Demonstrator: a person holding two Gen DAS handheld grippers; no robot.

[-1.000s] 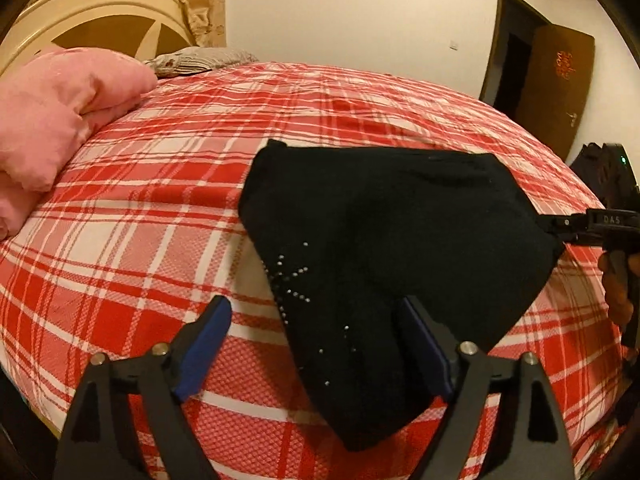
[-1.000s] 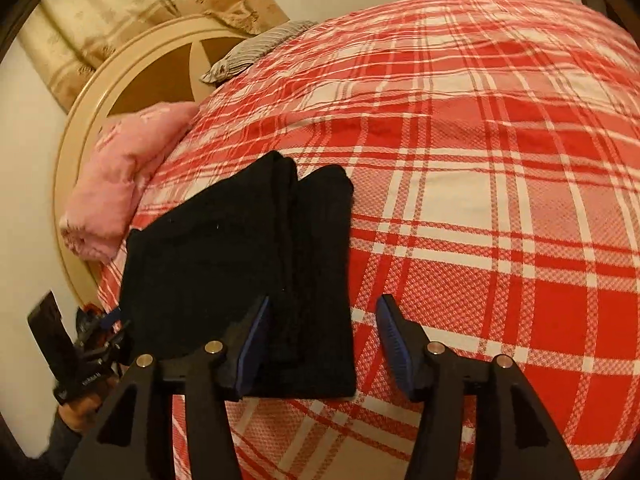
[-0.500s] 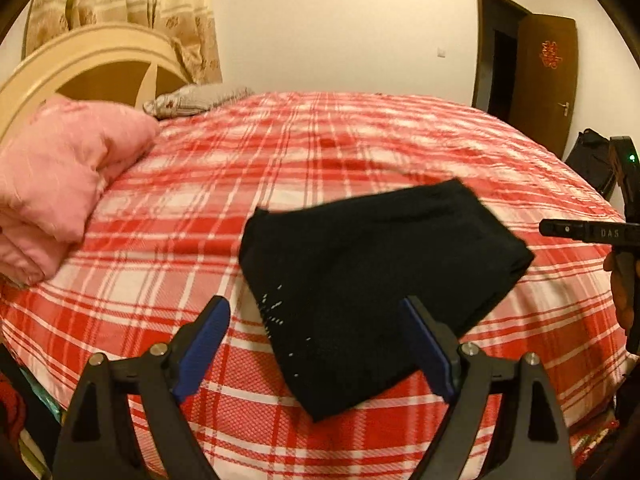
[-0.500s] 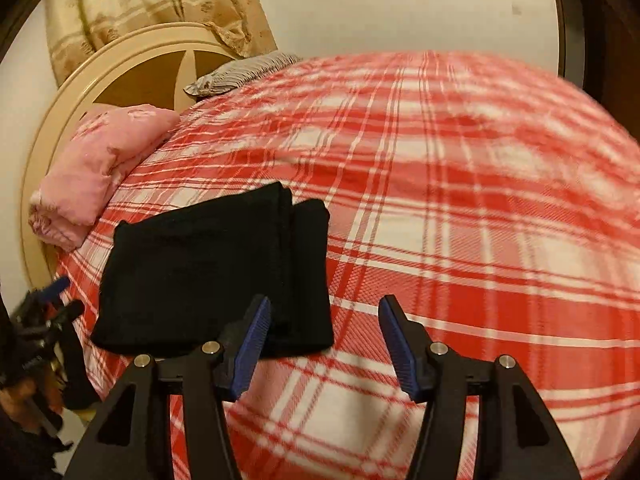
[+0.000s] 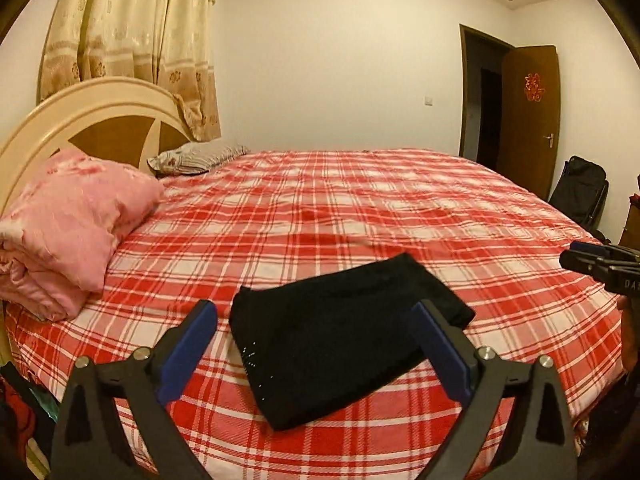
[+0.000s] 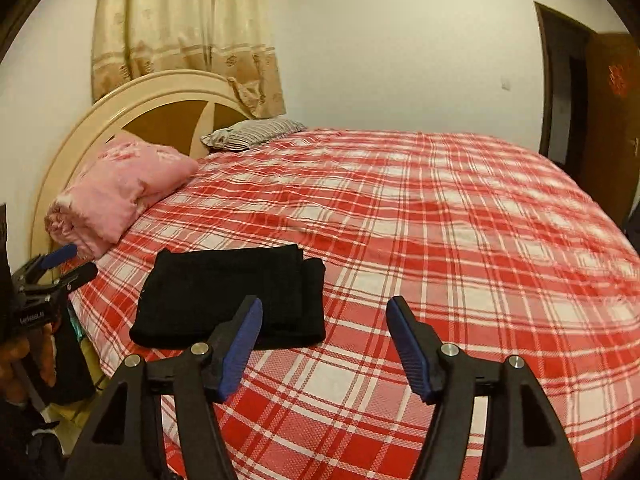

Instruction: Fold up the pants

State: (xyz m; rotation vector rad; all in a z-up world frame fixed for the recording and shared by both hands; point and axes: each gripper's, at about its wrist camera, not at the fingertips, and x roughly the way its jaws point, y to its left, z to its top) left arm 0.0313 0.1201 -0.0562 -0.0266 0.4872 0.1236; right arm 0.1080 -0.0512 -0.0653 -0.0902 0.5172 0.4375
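Folded pants [image 5: 344, 332] lie on the bed [image 5: 360, 208] near its front edge; quilt [image 5: 68, 228] left, apparently against the headboard [image 5: 92, 116].

White letters "DA" on the right gripper [image 5: 592, 258]; red paper emblem on the door [image 5: 534, 87], unreadable.

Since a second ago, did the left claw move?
Yes. The left claw has pulled back and up from the folded black pants; the headboard and curtain now show far more.

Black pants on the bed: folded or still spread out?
Folded. The black pants lie as a compact stacked rectangle on the plaid bedspread, layered edges showing at one end. Neither gripper touches them.
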